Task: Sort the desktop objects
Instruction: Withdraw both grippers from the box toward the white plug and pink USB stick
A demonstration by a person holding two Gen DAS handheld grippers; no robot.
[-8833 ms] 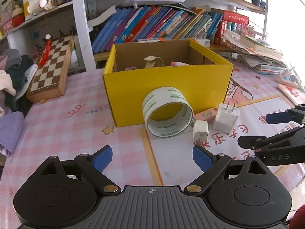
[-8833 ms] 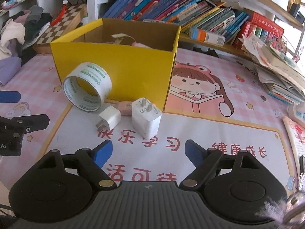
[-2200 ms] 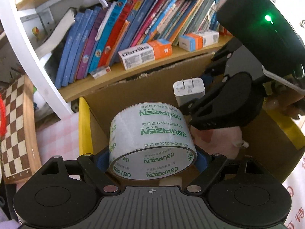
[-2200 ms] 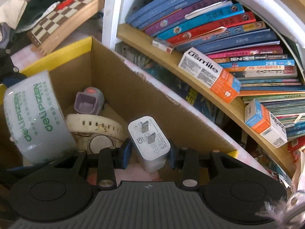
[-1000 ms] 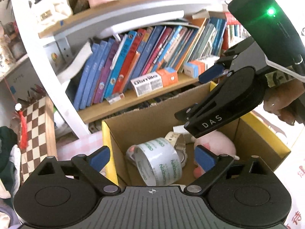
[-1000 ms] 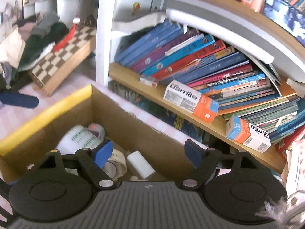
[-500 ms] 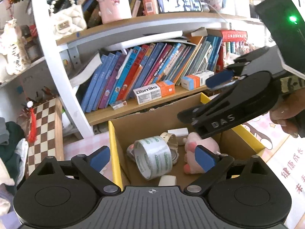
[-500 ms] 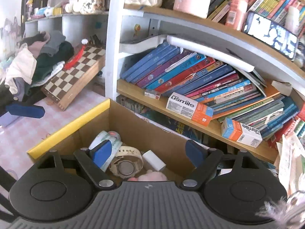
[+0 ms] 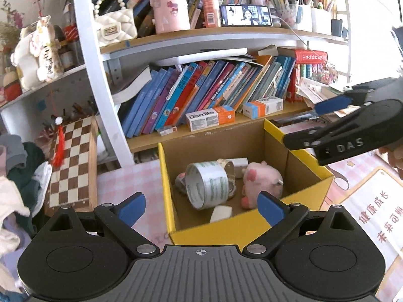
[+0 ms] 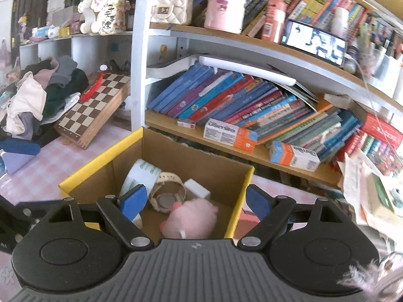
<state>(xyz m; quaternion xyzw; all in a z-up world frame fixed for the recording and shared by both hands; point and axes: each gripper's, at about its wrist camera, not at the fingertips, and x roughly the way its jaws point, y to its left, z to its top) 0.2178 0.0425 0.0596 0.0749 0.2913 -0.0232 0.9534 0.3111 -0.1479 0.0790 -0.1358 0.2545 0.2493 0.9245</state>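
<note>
Both tools hang above the yellow box (image 9: 252, 231) with fingers spread and nothing between them: the left tool (image 9: 201, 205) over its near wall, the right tool (image 10: 195, 200) over its right side. The tape roll (image 9: 206, 185) lies tilted on the box floor, touching the watch (image 10: 166, 196); beside them sit a pink plush toy (image 9: 262, 178) and a white charger (image 10: 196, 188), and a small white block (image 9: 221, 214) rests by the near wall. The roll looks light and stiff but slick, best pinched across its rim; the plush is soft and would squash; the chargers are hard and smooth, best gripped on flat faces. A chessboard (image 9: 73, 161) leans left on the tabletop (image 9: 131, 176), the bookshelf (image 9: 226, 125) crowds behind.
</note>
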